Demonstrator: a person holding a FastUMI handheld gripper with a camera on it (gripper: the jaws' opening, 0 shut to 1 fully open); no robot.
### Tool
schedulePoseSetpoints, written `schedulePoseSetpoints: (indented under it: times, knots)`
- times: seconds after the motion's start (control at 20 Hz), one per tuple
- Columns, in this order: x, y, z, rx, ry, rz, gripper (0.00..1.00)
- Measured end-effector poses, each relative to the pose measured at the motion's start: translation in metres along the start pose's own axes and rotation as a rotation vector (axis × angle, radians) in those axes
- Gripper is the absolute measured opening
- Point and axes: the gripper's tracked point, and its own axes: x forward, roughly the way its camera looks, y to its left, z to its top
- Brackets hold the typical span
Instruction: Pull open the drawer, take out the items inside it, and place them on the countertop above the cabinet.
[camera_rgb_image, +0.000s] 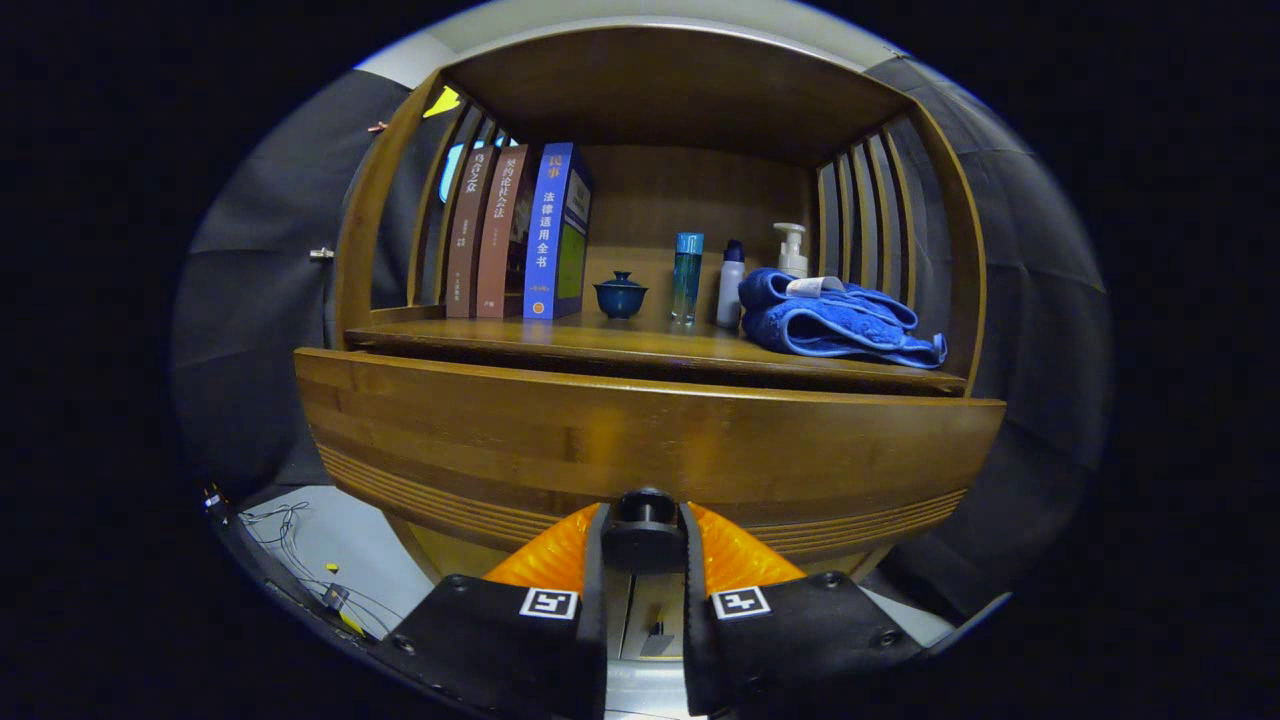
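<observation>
Books upper left, lidded cup, bottles, blue towel on the table. Drawer at centre, partly out; hand-held gripper clamped on its knob. Risk: a crooked pull slips the fingers off or jams the drawer.

Brown wood drawer, black knob; blue towel, dk-blue lidded cup.
</observation>
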Motion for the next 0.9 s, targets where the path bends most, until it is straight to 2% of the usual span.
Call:
schedulePoseSetpoints:
  times: [0.45,0.9]
  knots:
    - [-0.068,0.005,-0.014,0.014,0.002,-0.033,0.34]
    - [-0.104,0.009,-0.028,0.050,0.017,-0.045,0.34]
